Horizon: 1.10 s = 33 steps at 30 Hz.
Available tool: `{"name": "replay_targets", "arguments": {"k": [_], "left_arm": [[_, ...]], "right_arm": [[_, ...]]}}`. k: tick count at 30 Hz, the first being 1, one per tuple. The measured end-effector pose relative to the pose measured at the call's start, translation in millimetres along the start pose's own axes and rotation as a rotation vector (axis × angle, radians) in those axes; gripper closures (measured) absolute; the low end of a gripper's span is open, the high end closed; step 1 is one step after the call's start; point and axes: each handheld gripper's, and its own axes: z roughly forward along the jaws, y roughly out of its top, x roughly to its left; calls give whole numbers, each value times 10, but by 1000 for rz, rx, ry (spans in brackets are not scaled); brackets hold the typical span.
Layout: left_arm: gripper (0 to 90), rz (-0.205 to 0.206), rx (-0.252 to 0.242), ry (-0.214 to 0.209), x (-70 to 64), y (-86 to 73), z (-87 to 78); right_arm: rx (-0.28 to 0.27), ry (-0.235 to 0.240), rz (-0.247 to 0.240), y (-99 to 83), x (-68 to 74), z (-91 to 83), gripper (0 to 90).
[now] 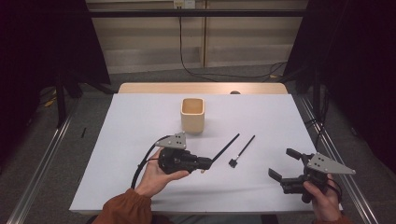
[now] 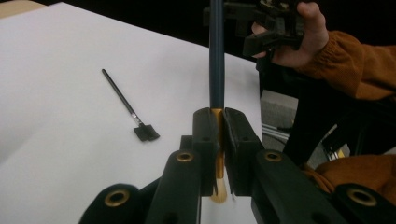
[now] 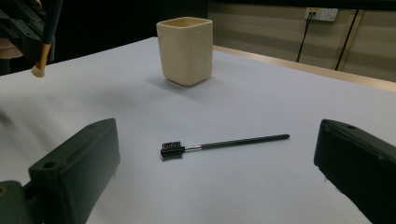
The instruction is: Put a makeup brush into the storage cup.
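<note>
My left gripper is shut on a makeup brush at its gold ferrule; the dark handle sticks out past the jaws toward the table's middle, held just above the surface. A black comb-headed brush lies flat on the white table, just right of the held one. A beige square cup stands upright behind them. My right gripper hovers open at the front right with nothing in it. In the right gripper view its jaws frame the comb brush, with the cup beyond.
A wooden table edge runs behind the white sheet. Metal rails flank both sides, and cables lie on the floor at the back. The left gripper with the brush tip appears far left in the right gripper view.
</note>
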Motion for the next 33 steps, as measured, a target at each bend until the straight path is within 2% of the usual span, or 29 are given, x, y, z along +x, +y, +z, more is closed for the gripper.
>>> {"name": "replay_targets", "arguments": {"k": [4, 10, 15, 16, 18, 21, 22, 23, 24, 25, 28, 29, 30, 31, 32, 33], "left_arm": [[841, 10, 55, -16, -5, 76, 38], [841, 4, 101, -25, -2, 129, 62], [841, 5, 127, -18, 3, 142, 52], [841, 17, 152, -3, -1, 142, 52], [841, 26, 166, 10, 0, 142, 54], [841, 42, 230, 35, 14, 162, 46], [841, 49, 283, 34, 27, 181, 33], [841, 49, 283, 34, 27, 181, 33], [841, 61, 329, 47, 25, 197, 29], [841, 61, 329, 47, 25, 197, 29], [841, 72, 413, 57, 16, 223, 42], [840, 72, 456, 62, 19, 234, 58], [841, 72, 456, 62, 19, 234, 58], [840, 63, 518, 67, 38, 243, 83], [840, 63, 518, 67, 38, 243, 83], [840, 53, 551, 68, 59, 244, 99]], "right_arm": [[0, 0, -3, -1, -3, 0, 0], [-2, 3, -5, 1, -1, -3, 0], [0, 4, -3, -1, -2, -4, 0], [0, 6, -5, 0, 0, -2, 0], [0, 7, -5, 0, 0, -1, 0], [8, 19, -5, -4, 6, 13, 0], [12, 25, -15, -2, 19, 18, 0], [11, 32, -16, 0, 23, 21, 0], [12, 36, -17, 1, 25, 23, 0], [12, 36, -17, 1, 25, 23, 0], [14, 40, -14, 6, 23, 24, 0], [16, 46, -3, 12, 19, 26, 0], [16, 46, -3, 12, 19, 26, 0], [15, 52, -3, 19, 21, 33, 0], [15, 52, -3, 19, 21, 33, 0], [20, 60, -3, 25, 26, 42, 0]]}}
